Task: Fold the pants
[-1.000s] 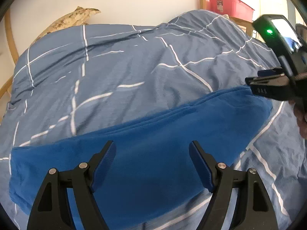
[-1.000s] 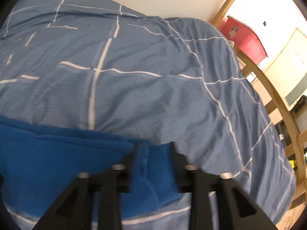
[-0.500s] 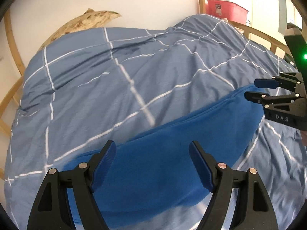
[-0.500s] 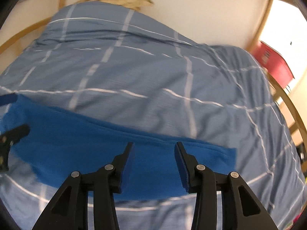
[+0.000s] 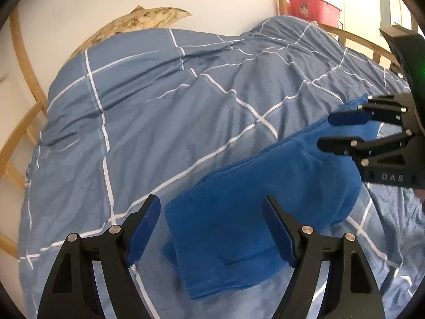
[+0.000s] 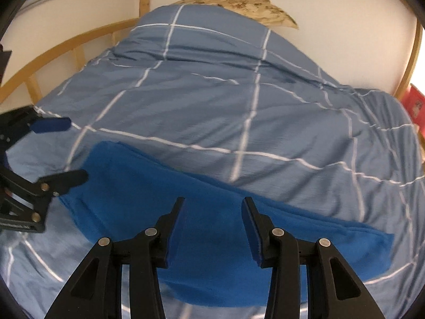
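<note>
The pants [image 5: 265, 199] lay folded into a long, thick band on the bed, running slantwise across the quilt's near part. Their cloth was a deep royal blue with a soft, matte, fleece-like nap, and stacked layer edges showed along the far long side. In the right wrist view the pants [image 6: 212, 212] tapered to a squared end at the right and a rounded corner at the left.

The left gripper [image 5: 211, 226] hung just above the band's nearer end with its jaws wide apart, holding nothing; the blue ribbed pads faced each other over the cloth. The right gripper [image 6: 212, 228] stood above the middle of the band, its jaws parted too, less widely, and empty. Each tool showed in the other's camera: the right gripper [image 5: 342, 130] over the far end of the pants, the left gripper [image 6: 58, 151] beside the rounded corner. Both were matte black plastic with silver rivets.

Under the pants spread a quilt [image 5: 159, 111] of dusty slate-blue woven cloth, crossed by thin white lines in a broken grid and rumpled into shallow folds. A mottled tan pillow [image 5: 138, 24] with a pointed corner lay at its far end against a white wall. Pale wooden rails [image 6: 66, 42] framed the bed, and a red plastic bin [image 5: 310, 5] stood beyond it.
</note>
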`<state>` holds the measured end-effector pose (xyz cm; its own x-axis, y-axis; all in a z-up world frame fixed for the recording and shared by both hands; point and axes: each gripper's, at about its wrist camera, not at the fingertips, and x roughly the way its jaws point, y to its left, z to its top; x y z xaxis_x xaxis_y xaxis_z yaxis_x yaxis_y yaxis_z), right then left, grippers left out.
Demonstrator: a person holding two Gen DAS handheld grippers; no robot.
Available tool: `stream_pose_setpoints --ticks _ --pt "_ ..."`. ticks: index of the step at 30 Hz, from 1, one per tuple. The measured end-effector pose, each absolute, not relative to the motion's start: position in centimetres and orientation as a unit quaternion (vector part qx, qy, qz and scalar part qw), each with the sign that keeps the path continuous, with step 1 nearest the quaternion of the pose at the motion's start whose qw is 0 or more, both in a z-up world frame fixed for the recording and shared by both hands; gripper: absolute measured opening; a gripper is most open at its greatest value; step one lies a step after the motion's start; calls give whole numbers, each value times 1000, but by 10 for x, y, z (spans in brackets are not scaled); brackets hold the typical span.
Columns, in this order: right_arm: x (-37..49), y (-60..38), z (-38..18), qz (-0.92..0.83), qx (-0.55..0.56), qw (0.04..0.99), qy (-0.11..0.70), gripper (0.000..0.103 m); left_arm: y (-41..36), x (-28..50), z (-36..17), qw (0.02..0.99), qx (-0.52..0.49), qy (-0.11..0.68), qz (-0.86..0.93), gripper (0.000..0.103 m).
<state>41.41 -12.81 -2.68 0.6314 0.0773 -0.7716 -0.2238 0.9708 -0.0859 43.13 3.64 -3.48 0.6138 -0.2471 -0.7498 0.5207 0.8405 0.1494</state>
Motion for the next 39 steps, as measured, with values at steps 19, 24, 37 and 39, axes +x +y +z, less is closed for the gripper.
stream_pose_setpoints --ticks 19,24,37,39 --pt "430 -105 -58 85 -39 893 439 42 78 495 -108 854 -34 479 -199 51" --pt "427 -107 -63 80 -46 893 440 42 79 474 -99 869 -25 463 -172 41" --pt "435 -112 -64 59 -39 899 433 42 92 479 -99 877 -8 477 -67 41" --pt "434 -119 -63 47 -42 900 432 42 93 485 -105 871 -19 487 -61 43"
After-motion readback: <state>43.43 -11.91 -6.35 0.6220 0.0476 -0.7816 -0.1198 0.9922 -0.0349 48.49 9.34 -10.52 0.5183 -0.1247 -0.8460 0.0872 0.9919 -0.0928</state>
